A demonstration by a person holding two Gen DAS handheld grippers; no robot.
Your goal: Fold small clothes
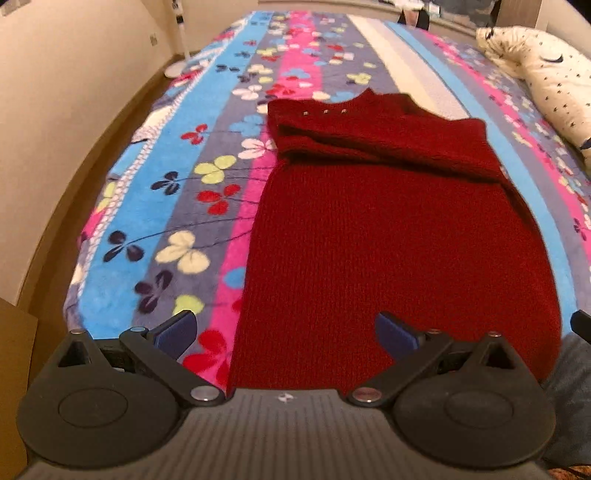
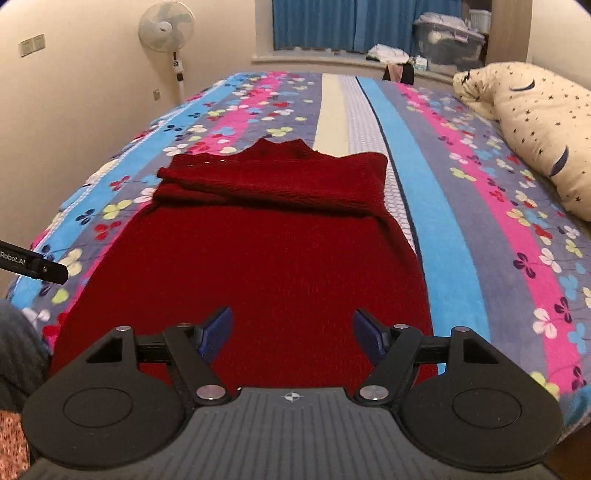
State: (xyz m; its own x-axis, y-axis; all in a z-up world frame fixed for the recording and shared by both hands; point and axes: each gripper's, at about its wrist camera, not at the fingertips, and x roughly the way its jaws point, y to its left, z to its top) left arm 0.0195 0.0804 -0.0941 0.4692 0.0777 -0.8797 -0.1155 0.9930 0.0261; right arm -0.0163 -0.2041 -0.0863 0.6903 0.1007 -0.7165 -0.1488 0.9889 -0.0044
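A dark red knitted sweater (image 1: 388,236) lies flat on the bed, neck at the far end, with both sleeves folded across its chest. It also shows in the right wrist view (image 2: 266,251). My left gripper (image 1: 286,332) is open and empty, hovering over the sweater's near left hem edge. My right gripper (image 2: 293,332) is open and empty above the sweater's near hem. The tip of the left gripper (image 2: 33,266) shows at the left edge of the right wrist view.
The bed carries a striped flowered blanket (image 2: 461,206). A cream star-print pillow (image 2: 535,136) lies at the far right. A standing fan (image 2: 166,33) is by the left wall. Storage boxes (image 2: 447,40) sit on the window ledge behind the bed.
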